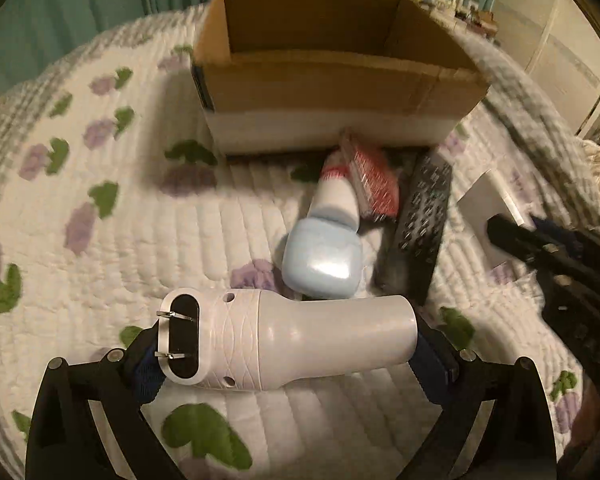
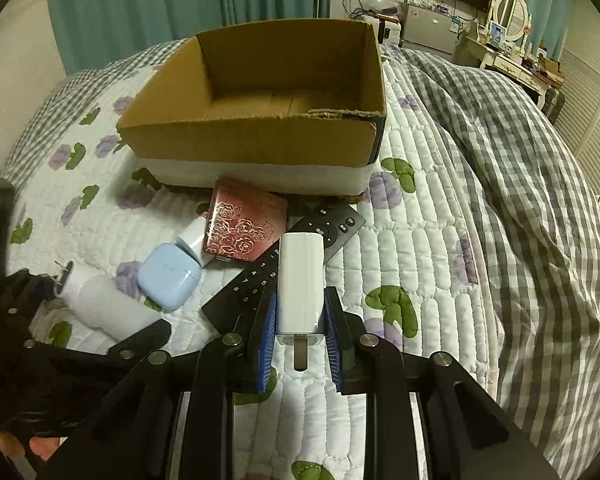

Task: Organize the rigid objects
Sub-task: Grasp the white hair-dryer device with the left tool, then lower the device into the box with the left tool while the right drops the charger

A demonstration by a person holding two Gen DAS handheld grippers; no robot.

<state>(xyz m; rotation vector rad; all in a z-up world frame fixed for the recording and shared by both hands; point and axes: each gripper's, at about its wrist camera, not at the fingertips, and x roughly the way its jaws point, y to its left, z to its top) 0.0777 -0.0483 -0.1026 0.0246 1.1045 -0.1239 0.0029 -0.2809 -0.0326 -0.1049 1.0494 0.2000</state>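
The left gripper [image 1: 288,354] has its jaws clamped on a white plastic plug-in device with a ribbed waist and two metal prongs [image 1: 292,340], held crosswise: the pronged end sits against the left blue pad, the smooth round end against the right one. It hangs just above the white quilted bedspread with purple flowers and green leaves [image 1: 100,280].

The right gripper [image 2: 300,316] is closed on a white rectangular charger block [image 2: 302,280], pinched at its lower half between the blue pads, with one folded metal prong showing below the pads (the other cannot be made out).

Just ahead of the left jaws lies a pale blue rounded earbud case [image 1: 322,254], touching a small white bottle with a red band [image 1: 336,196]. Beyond that sits a pink rectangular tin embossed with roses [image 2: 246,222]. A long black remote control with white-marked buttons [image 2: 260,276] lies directly under and ahead of the right jaws, partly hidden by the charger block.

Farther ahead of both grippers stands an open brown cardboard box with a white lower band [image 2: 260,136], its floor bare where visible. To the right of the right jaws spreads a grey-and-white checked duvet [image 2: 520,200].
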